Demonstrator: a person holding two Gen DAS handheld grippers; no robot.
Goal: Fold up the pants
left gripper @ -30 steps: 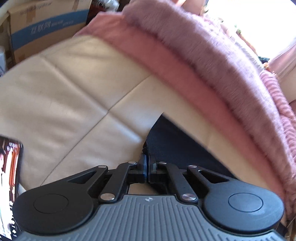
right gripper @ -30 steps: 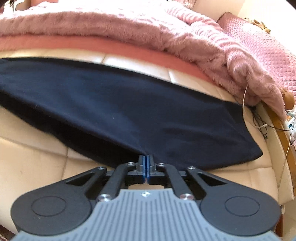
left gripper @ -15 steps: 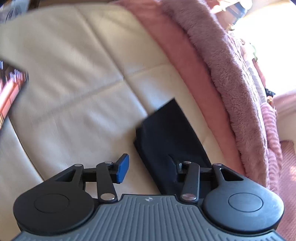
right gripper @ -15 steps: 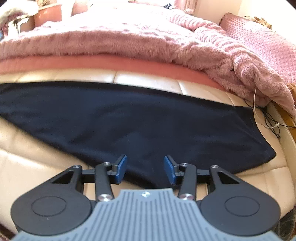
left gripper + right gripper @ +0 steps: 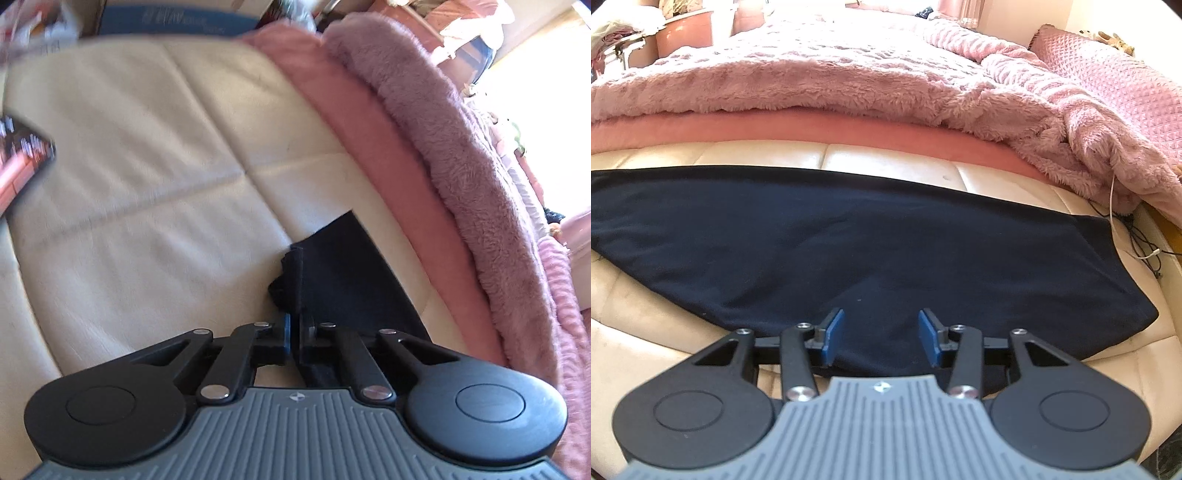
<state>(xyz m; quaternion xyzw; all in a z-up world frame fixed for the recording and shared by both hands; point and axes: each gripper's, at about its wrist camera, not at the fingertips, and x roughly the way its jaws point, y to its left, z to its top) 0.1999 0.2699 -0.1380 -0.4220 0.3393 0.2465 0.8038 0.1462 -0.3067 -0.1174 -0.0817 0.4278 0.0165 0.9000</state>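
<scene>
Dark navy pants (image 5: pixel 849 236) lie spread flat across a cream leather surface (image 5: pixel 894 158), long side running left to right. My right gripper (image 5: pixel 881 338) is open and empty, its blue pads above the pants' near edge. In the left wrist view the narrow end of the pants (image 5: pixel 347 273) lies on the cream surface (image 5: pixel 147 184). My left gripper (image 5: pixel 294 334) is shut on the bunched corner of that end, which sticks up between the jaws.
A fluffy pink blanket (image 5: pixel 849 74) and a pink sheet edge (image 5: pixel 812 129) run along the far side of the pants. Cables (image 5: pixel 1137 236) lie at the right end. A cardboard box (image 5: pixel 177 22) and a printed item (image 5: pixel 22 155) sit at the left.
My left gripper opened, shifted onto the pants' end, then shut on its corner. My right gripper let go of the near edge and now stands open, pulled back slightly.
</scene>
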